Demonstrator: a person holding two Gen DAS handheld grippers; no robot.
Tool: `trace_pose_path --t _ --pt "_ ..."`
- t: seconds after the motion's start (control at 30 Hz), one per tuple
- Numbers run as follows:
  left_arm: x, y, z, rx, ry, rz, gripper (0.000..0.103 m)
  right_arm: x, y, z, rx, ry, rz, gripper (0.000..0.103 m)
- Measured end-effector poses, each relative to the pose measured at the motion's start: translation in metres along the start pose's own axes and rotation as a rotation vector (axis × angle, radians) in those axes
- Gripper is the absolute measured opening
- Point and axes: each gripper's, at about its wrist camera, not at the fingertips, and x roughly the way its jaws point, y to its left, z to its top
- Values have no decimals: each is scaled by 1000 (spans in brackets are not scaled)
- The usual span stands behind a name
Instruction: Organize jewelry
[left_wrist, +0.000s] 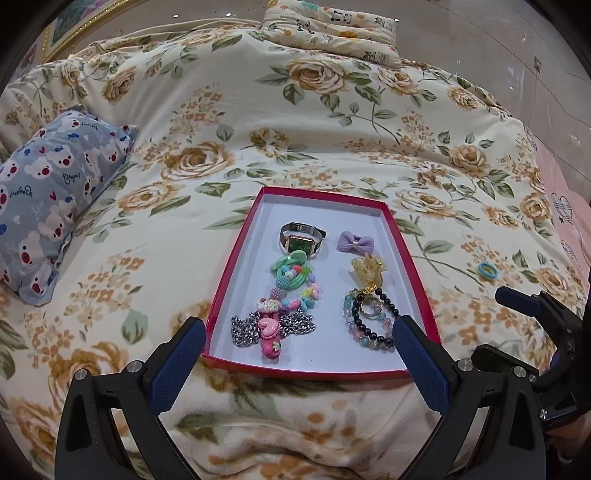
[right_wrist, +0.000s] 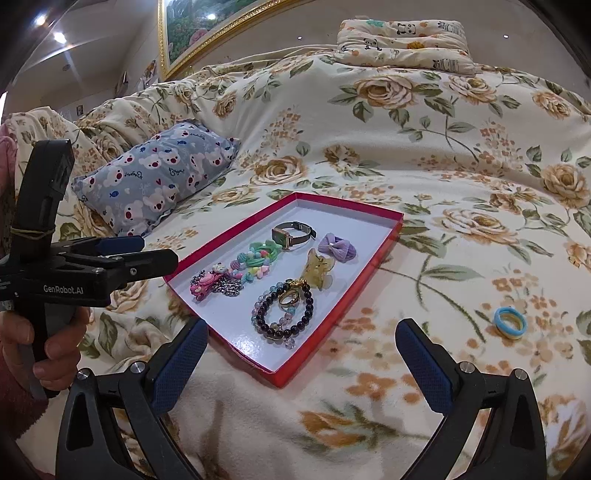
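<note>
A red tray is seen lying on the floral blanket, already loaded: a green-faced watch at the far end, a purple bow beside it, a yellowish hair claw, a beaded bracelet with a ring resting inside its loop, and a string of pastel charms running down to a pink clip on a silver chain. One piece is left outside: a small blue-and-yellow hair tie, set flat on the blanket, well apart from the tray's right edge. The right gripper is held with its jaws spread as wide as they go, nothing between them; from that gap the hair tie is found at about two o'clock, just beyond the right pad. The left gripper is likewise fully spread and empty, poised over the tray's near edge, and from there the tie is placed far off at roughly two o'clock, past the tray's whole width. The right hand is therefore judged the nearer one by a clear margin. The tie is a flat ring with no long axis, so any approach angle should serve; a short swing rightward and a descent over it appear to be called for.
</note>
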Motion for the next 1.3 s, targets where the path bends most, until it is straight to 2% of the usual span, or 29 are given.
trace_pose_path --t 0.6,1.3 --pt "1 6 0 -31 16 -1 102 0 -2 1 18 7 -5 102" --pt "-1 3 1 -6 5 -8 102 -1 -5 3 33 8 -15 102"
